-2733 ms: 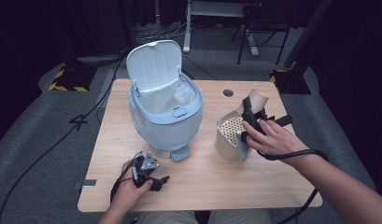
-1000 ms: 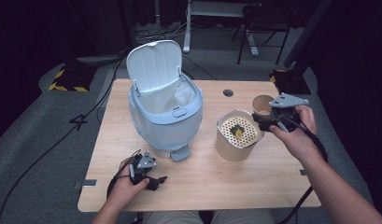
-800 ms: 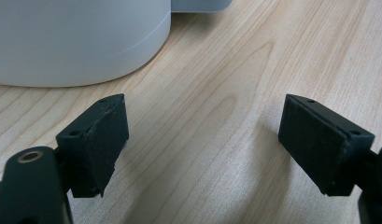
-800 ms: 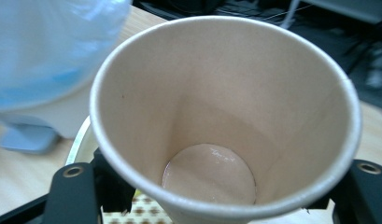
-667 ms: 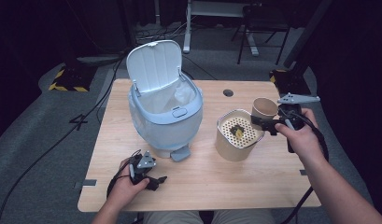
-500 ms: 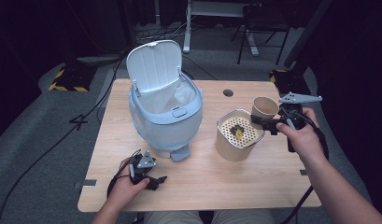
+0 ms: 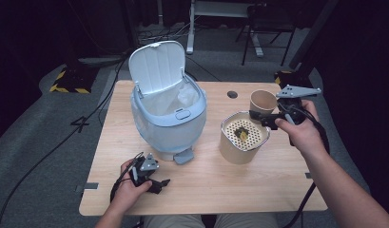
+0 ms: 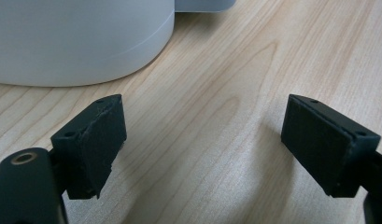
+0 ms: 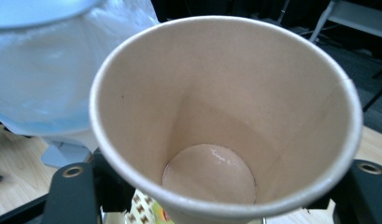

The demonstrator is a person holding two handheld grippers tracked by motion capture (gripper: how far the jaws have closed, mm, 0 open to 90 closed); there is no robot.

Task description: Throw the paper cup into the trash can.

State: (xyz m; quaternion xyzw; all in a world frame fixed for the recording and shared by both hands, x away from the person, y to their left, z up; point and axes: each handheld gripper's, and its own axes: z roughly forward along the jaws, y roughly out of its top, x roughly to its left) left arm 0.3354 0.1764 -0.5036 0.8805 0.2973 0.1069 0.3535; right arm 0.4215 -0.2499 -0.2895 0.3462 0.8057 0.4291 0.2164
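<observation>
Above, seen a right gripper (image 7: 261, 116) clamped on a paper cup (image 7: 262, 101), upright, just beyond the tan strainer bucket (image 7: 243, 137) at the table's (image 7: 206, 190) right; left gripper (image 7: 151, 180) resting near the bin (image 7: 168, 116), at the near left. Left gripper view: jaws held wide over bare wood. Right gripper view: cup (image 9: 226, 116) gripped between the jaws, nothing inside.

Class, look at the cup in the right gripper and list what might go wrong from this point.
1. The paper cup is thin, and the right gripper may crush it or let it slip.
2. It hangs above the strainer tub, so a drop could tip it onto the table.
</observation>
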